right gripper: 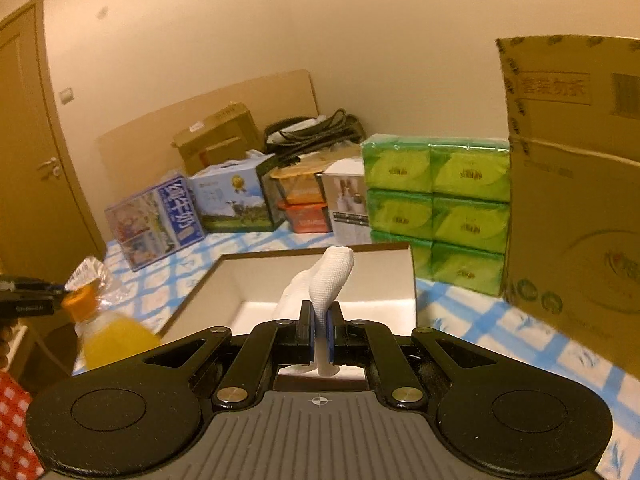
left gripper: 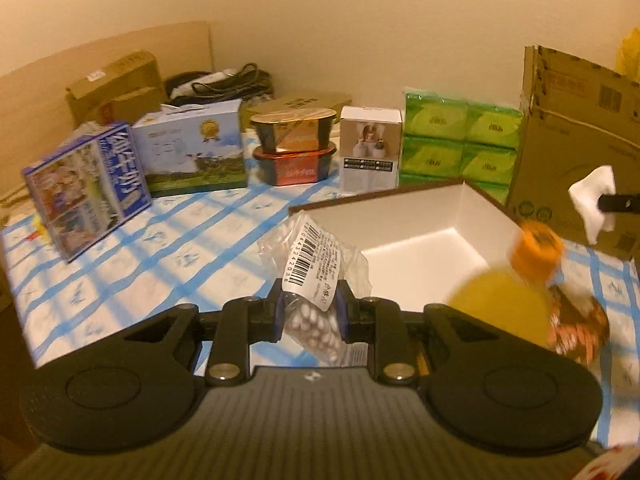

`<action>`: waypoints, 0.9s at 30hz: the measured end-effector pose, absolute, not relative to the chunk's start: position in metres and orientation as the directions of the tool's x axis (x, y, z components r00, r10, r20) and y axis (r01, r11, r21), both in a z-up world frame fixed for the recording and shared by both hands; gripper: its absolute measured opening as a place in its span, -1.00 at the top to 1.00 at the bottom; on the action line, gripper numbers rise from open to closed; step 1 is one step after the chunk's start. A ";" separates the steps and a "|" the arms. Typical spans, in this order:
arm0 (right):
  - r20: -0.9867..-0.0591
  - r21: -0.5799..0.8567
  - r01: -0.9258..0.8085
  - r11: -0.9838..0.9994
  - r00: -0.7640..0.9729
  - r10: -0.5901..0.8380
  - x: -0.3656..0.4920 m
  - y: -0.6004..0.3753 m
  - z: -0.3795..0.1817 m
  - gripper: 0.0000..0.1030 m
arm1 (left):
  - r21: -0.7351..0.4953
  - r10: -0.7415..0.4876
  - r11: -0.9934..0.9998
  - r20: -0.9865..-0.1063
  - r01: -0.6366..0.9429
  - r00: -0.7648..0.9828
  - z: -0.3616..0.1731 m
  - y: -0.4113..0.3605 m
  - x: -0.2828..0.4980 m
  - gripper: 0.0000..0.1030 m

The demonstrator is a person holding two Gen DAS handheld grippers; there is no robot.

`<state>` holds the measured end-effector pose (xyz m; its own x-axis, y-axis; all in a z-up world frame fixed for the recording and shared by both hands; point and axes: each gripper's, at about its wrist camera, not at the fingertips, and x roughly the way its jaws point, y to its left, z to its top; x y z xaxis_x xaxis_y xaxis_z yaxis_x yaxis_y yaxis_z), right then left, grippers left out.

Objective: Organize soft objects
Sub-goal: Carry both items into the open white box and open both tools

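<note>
overhead, one white box (right gripper: 400, 276), one swab bag (left gripper: 316, 256), one cloth (right gripper: 332, 276), six green tissue packs (right gripper: 436, 200)

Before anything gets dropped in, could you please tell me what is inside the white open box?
The white open box shows bare white walls and floor; its near floor is hidden behind the tongs.

A: Table covering (left gripper: 168, 240): white with a blue grid of stripes. Open box (left gripper: 420, 236): white inside, brown rim.

B: Tissue packs (right gripper: 436, 200), far right: green wrappers in two shades. Bottle (left gripper: 516, 292): orange cap, yellow contents.

A: Bag (left gripper: 316, 264): clear film, white label with a black barcode, pale pieces inside. Cloth (right gripper: 332, 280): plain white.

B: Both grippers: black bodies with blue pads. Carton (right gripper: 576, 200): brown cardboard, green symbols near its base.
</note>
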<state>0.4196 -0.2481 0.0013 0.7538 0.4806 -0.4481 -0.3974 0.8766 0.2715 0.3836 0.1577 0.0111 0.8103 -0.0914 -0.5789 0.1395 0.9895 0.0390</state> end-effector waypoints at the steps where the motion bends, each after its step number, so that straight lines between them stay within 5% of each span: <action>1: -0.459 0.268 -0.393 0.879 0.751 0.476 0.431 -0.246 -0.002 0.88 | 0.027 -0.104 0.989 -0.584 0.147 0.805 0.009 0.158 0.397 0.56; 13: -0.534 0.219 -0.374 0.901 0.727 0.432 0.507 -0.220 -0.038 0.88 | -0.029 -0.218 0.964 -0.661 0.265 0.718 -0.028 0.120 0.510 0.51; 16: -0.546 0.235 -0.364 0.901 0.718 0.432 0.522 -0.217 -0.043 0.87 | -0.065 -0.252 0.956 -0.682 0.287 0.687 -0.036 0.113 0.528 0.22; 17: -0.557 0.251 -0.360 0.899 0.706 0.438 0.528 -0.216 -0.045 0.76 | -0.066 -0.249 0.957 -0.686 0.283 0.683 -0.037 0.112 0.533 0.12; 19: -0.567 0.293 -0.333 0.896 0.695 0.443 0.538 -0.218 -0.049 0.30 | -0.064 -0.244 0.958 -0.692 0.278 0.680 -0.041 0.109 0.541 0.05; 20: -0.560 0.308 -0.318 0.897 0.701 0.441 0.539 -0.219 -0.050 -0.10 | -0.068 -0.249 0.957 -0.692 0.283 0.678 -0.041 0.109 0.543 0.03; 21: -0.542 0.318 -0.307 0.897 0.717 0.437 0.538 -0.221 -0.050 -0.20 | -0.067 -0.246 0.958 -0.691 0.278 0.680 -0.042 0.109 0.544 0.03; 27: -0.534 0.319 -0.310 0.896 0.722 0.440 0.534 -0.221 -0.047 -0.20 | -0.072 -0.237 0.963 -0.687 0.260 0.687 -0.042 0.118 0.537 0.03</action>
<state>0.5342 -0.2209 -0.0473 0.7223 0.4399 -0.5337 -0.3097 0.8957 0.3192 0.5373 0.1181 -0.0418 0.6872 -0.2373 -0.6866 0.2602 0.9628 -0.0724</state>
